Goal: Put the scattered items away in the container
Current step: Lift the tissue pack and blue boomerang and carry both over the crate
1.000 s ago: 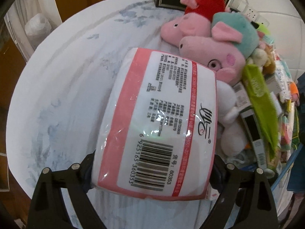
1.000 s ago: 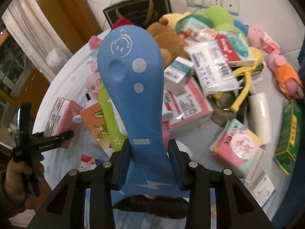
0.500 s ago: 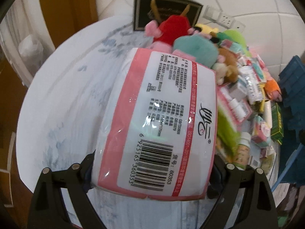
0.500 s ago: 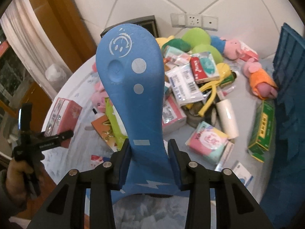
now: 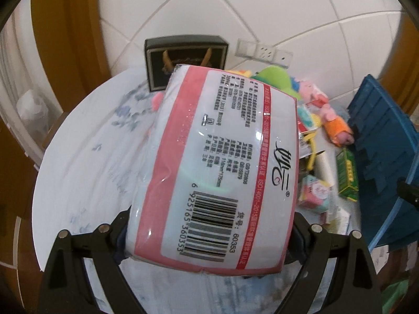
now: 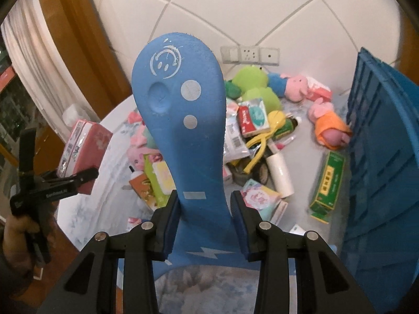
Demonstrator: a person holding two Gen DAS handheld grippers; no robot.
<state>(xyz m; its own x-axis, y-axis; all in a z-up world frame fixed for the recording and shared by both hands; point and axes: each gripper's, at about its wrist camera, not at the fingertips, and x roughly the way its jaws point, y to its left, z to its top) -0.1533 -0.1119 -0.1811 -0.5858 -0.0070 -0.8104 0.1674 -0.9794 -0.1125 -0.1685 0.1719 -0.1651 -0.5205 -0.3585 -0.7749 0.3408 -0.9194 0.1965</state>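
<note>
My left gripper (image 5: 209, 235) is shut on a pink and white tissue pack (image 5: 225, 167) and holds it above the round table (image 5: 86, 157). The pack (image 6: 83, 146) and that gripper (image 6: 65, 183) also show at the left of the right wrist view. My right gripper (image 6: 205, 225) is shut on a blue slipper (image 6: 180, 120), sole up, held over the table. The blue crate (image 6: 379, 162) stands at the right; it also shows in the left wrist view (image 5: 385, 146).
A heap of plush pigs (image 6: 327, 128), a green plush (image 6: 254, 83), tissue packs, boxes and a white roll (image 6: 280, 175) covers the table's middle. A green box (image 6: 327, 185) lies by the crate. A dark framed box (image 5: 186, 57) stands against the tiled wall.
Both grippers have risen and tilted up with their loads. The views swung right, so the blue crate now shows in both views.
</note>
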